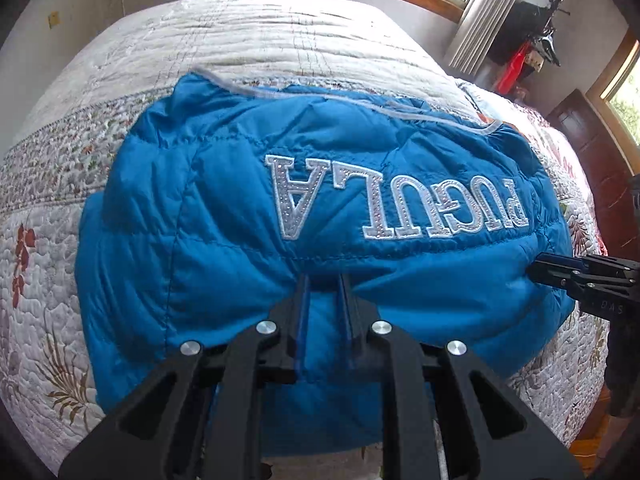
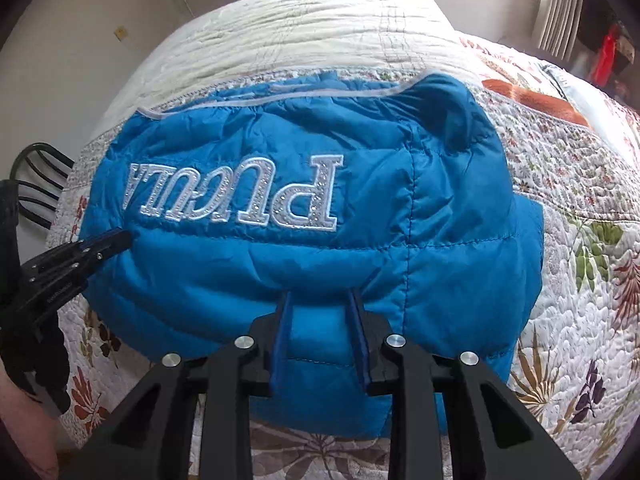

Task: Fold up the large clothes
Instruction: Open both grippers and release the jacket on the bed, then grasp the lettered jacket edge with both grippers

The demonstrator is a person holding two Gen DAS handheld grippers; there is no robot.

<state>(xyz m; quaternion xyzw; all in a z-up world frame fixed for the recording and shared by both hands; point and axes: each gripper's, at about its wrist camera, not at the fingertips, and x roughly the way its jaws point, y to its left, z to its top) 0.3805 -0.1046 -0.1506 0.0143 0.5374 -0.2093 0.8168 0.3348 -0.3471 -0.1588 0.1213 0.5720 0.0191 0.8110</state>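
Plainly, one quilted blue puffer jacket (image 1: 248, 216) lay folded on the bed quilt (image 1: 52, 288), its shiny nylon puffed into soft stitched panels. Silver studded letters (image 1: 396, 200) crossed it upside down, and a grey piped hem (image 2: 280, 98) ran along its far edge. The quilt was white cotton, stippled with stitching and printed with leaves and flowers. Two black grippers pointed down at the near fold. The left gripper (image 1: 325, 280) had blue-lined fingers set narrowly apart with a ridge of jacket fabric bulging between them. The right gripper (image 2: 320, 296) stood slightly wider, also straddling fabric; whether either actually pinched the cloth I could not tell.
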